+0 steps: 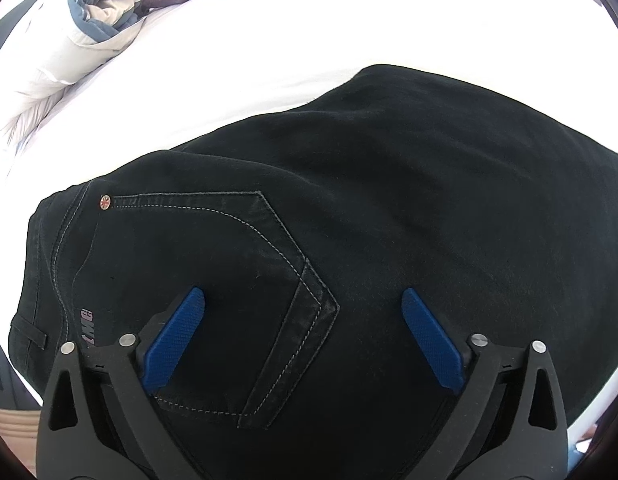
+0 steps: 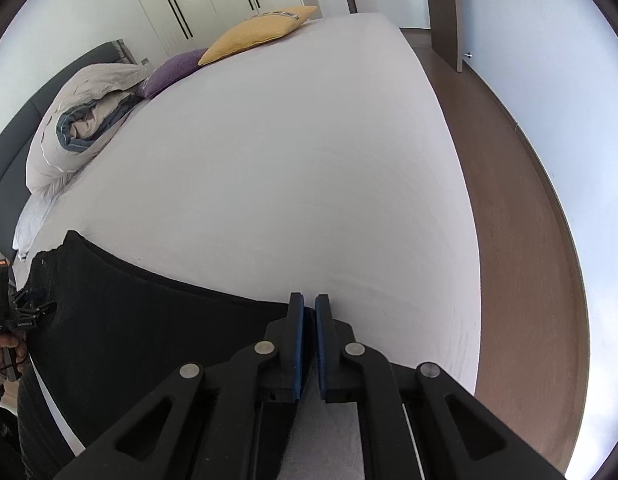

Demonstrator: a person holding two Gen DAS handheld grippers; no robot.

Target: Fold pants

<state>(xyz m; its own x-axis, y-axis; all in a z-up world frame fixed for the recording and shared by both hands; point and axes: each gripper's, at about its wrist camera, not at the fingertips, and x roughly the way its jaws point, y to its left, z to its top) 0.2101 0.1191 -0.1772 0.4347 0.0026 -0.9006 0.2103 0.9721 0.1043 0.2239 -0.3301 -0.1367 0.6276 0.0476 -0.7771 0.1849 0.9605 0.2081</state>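
Observation:
Black pants lie flat on the white bed, back pocket up, waistband at the left. My left gripper is open, its blue fingers spread just above the pocket area, holding nothing. In the right wrist view the pants stretch from the left to the gripper. My right gripper is shut on the pants' right end at the edge of the fabric. The left gripper and the hand holding it show at the far left of that view.
A rolled grey and blue duvet lies at the head of the bed, with a purple cushion and a yellow cushion beyond. White sheet spreads ahead. Brown wooden floor runs along the bed's right edge.

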